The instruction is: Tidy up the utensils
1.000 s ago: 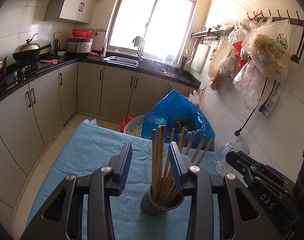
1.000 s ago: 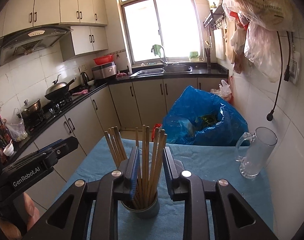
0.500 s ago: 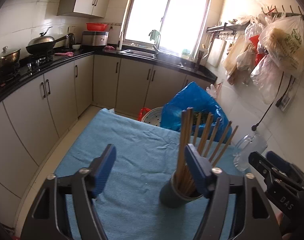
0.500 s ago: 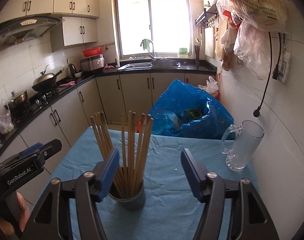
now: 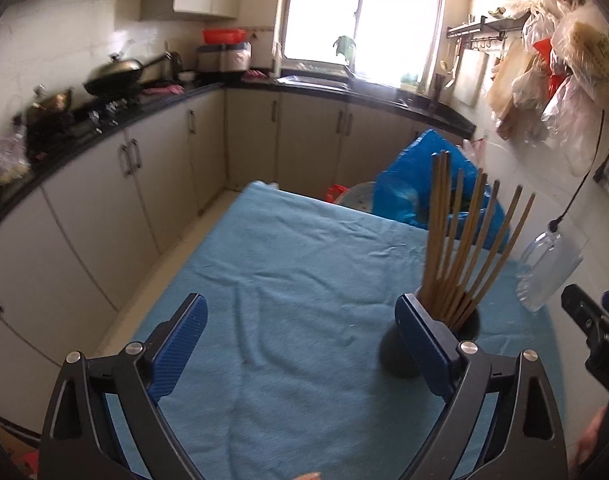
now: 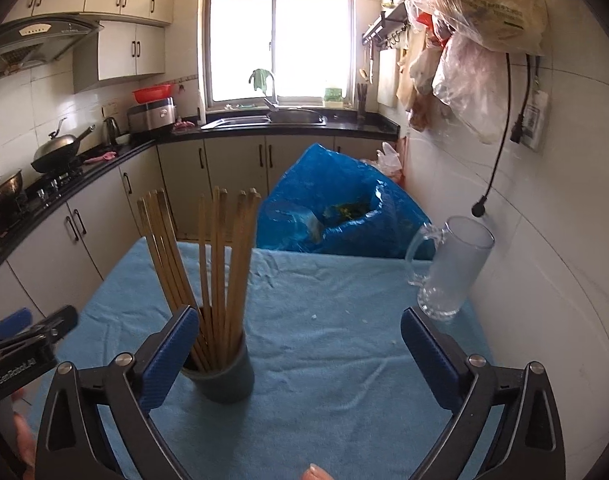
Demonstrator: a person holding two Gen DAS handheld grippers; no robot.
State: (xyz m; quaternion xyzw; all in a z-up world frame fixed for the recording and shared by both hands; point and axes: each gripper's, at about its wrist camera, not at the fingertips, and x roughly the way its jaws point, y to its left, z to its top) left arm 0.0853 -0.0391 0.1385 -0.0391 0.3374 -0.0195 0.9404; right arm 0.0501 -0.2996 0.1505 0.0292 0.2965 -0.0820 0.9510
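- Wooden chopsticks (image 6: 208, 280) stand fanned in a grey cup (image 6: 224, 376) on the blue cloth (image 6: 344, 360), mid-table, well off its edges.
- Left gripper (image 5: 300, 320) and right gripper (image 6: 296, 328): jaws have just been opening, now spread wide with nothing between.
- Glass mug (image 6: 448, 268) stands near the wall-side edge.

wrist views angled down, sharing chopsticks (image 5: 460, 240)

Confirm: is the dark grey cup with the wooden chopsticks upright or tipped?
Upright. The dark grey cup stands on its base on the blue cloth, wooden chopsticks fanning upward.
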